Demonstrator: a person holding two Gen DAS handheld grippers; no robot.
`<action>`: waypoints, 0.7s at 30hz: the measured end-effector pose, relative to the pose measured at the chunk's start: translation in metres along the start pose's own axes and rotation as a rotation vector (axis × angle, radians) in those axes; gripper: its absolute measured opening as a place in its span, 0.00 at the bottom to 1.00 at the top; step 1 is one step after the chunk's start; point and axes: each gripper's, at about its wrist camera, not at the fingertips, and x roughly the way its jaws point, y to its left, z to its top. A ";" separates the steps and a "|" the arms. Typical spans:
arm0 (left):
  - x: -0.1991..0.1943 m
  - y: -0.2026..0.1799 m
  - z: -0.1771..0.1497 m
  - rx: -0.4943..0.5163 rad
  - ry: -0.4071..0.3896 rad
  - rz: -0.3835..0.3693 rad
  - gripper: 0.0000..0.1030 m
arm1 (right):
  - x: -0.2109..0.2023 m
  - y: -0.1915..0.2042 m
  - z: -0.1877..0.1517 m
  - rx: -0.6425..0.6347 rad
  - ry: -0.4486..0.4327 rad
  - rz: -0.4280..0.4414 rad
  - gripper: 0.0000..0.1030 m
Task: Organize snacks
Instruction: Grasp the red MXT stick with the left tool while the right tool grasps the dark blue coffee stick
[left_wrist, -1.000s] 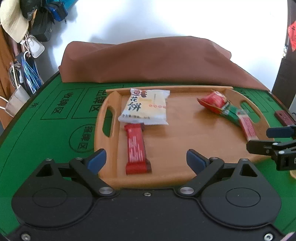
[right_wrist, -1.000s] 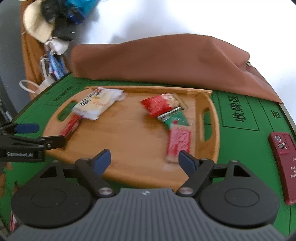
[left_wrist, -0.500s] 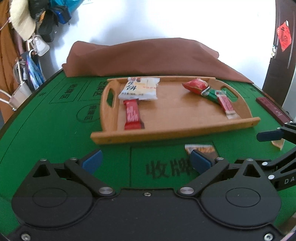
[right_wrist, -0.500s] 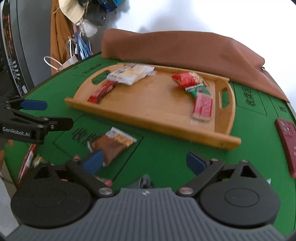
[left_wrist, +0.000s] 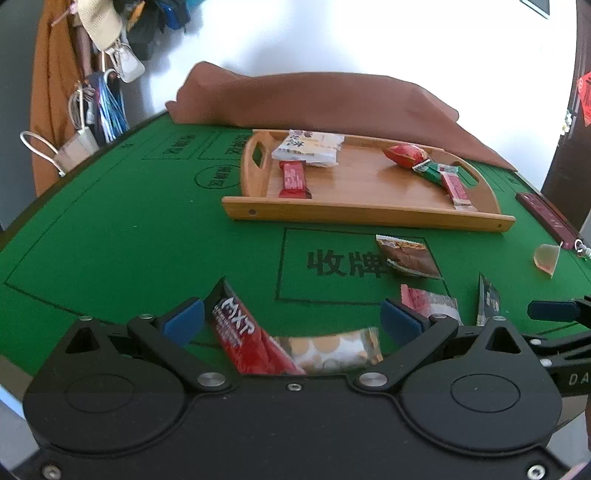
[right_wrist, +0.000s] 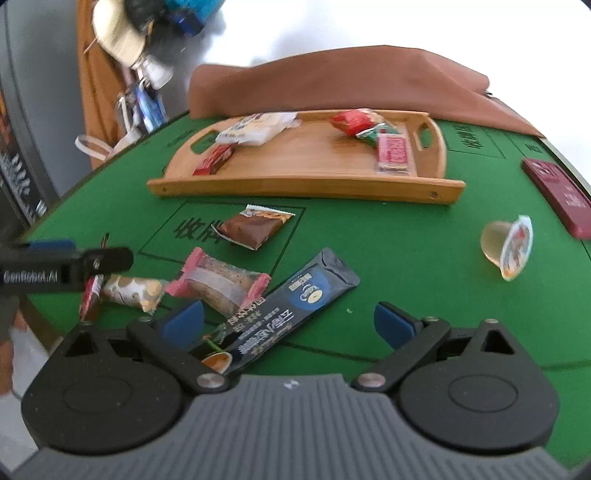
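Through my left wrist camera, my left gripper has its jaws spread wide with nothing clamped. A red bar wrapper and a spotted packet lie overlapped on the green felt right between the fingers. If I close here I could pinch both at once, or catch only a slick wrapper edge and lose it on the way to the wooden tray, which sits farther back with several snacks already inside.

Through my right wrist camera, my right gripper is also wide apart and empty. The long dark sachet runs slantwise across the gap, touching the pink-ended packet; a careless close may drag that neighbour. The jelly cup lies tipped on its side, well apart to the right, and looks likely to roll.
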 end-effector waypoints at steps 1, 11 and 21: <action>-0.003 0.000 -0.002 -0.009 -0.008 0.013 0.99 | -0.001 0.002 -0.002 0.015 -0.005 0.000 0.99; -0.017 0.010 -0.016 -0.095 0.027 -0.009 0.75 | 0.001 0.018 -0.013 0.002 0.004 -0.027 0.87; -0.009 0.028 -0.023 -0.211 0.066 0.010 0.52 | 0.006 0.027 -0.011 -0.017 -0.019 -0.054 0.64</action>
